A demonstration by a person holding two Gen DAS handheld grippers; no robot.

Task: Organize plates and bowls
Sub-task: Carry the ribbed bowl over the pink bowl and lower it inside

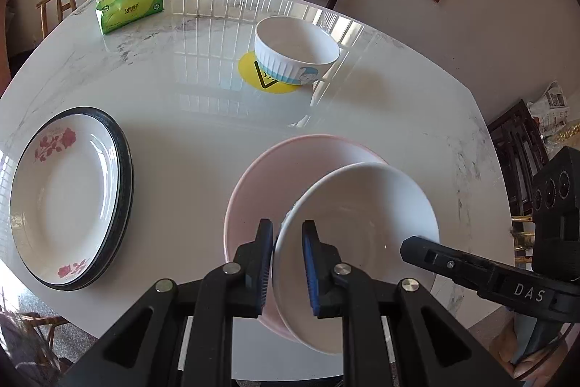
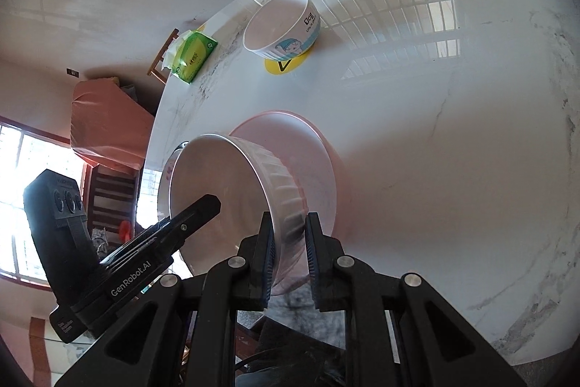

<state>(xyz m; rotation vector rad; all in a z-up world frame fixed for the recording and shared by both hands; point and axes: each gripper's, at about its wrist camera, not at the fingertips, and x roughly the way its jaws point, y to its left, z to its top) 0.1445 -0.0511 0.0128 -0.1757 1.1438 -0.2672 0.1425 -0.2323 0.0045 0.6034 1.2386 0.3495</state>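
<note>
Over pink bowl (image 1: 261, 191), white ribbed bowl (image 1: 362, 216)

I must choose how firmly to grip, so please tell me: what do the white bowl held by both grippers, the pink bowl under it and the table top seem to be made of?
White bowl: probably glazed ceramic; smooth glossy inside, ribbed outer wall.
Pink bowl: a softer sheen; ceramic or melamine, I cannot tell which.
Table top: polished marble or a marble-look slab; grey veins, mirror-like window reflections.
</note>
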